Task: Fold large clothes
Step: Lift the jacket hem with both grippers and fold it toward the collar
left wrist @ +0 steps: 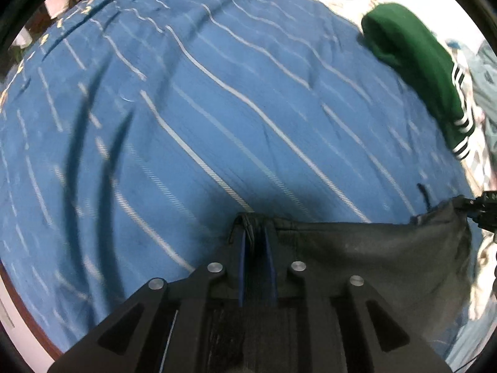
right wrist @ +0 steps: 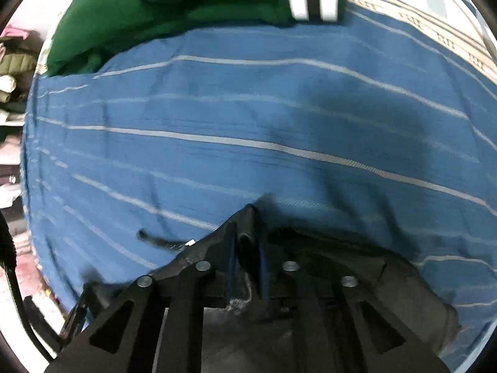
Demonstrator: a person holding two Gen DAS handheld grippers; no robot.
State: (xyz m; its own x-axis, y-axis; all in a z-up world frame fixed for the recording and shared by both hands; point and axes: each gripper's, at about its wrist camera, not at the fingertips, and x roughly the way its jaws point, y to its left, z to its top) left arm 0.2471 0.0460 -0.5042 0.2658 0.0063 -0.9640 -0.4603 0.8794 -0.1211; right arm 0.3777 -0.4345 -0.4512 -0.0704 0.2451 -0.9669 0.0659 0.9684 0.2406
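1. The left tongs (left wrist: 257, 236) are closed on a folded corner of a dark grey garment (left wrist: 372, 255), with cloth bunched between the blue-lined fingers (left wrist: 242, 267). Pinching a corner gives control of one end of the edge.
2. The right tongs (right wrist: 247, 233) are likewise clamped on the same dark cloth (right wrist: 341, 279). In the left view they show at the far right end of the edge (left wrist: 478, 208).
3. Between the two grips the edge runs nearly straight. I judge it is held spread so the garment can be laid flat or folded over cleanly.
4. The garment hangs near the cameras over a blue striped bedspread (left wrist: 217, 108), which serves as the folding place.
5. A dark drawstring (right wrist: 155, 239) dangles from the edge.
6. A green garment with white stripes (left wrist: 413, 62) lies at the far edge of the bedspread, out of the working area.
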